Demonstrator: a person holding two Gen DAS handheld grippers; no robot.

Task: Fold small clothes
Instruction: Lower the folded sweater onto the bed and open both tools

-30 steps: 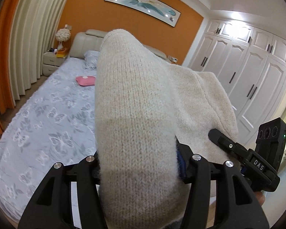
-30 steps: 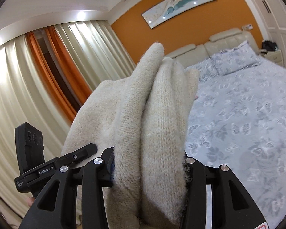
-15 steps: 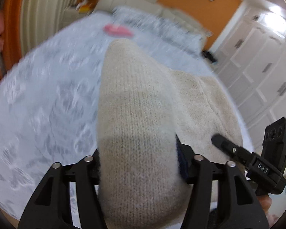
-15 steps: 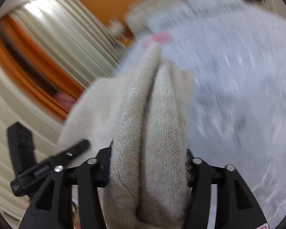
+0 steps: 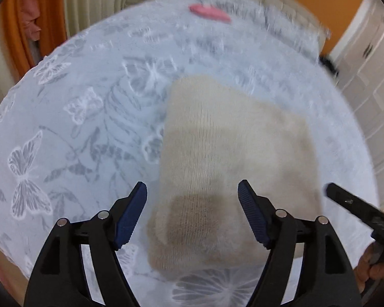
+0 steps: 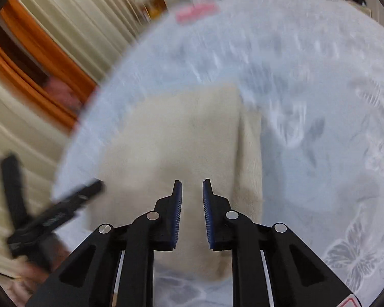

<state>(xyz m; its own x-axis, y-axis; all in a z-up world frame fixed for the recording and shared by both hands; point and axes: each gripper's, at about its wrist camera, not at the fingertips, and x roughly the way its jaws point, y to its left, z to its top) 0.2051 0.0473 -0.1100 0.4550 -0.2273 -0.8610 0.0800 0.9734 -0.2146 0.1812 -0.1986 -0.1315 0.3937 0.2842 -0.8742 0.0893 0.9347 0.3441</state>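
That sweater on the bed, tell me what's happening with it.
A person with a gripper in each hand is folding a cream sweater on the bed. It lies folded on the bedspread. The left gripper is open wide above it, and the right gripper is open too, holding nothing. A pink item lies farther up the bed.

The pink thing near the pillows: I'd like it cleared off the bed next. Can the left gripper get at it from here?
Probably not without moving. The pink thing lies far up the bed, while the open left gripper hangs over the sweater near the foot. Nothing blocks the way.
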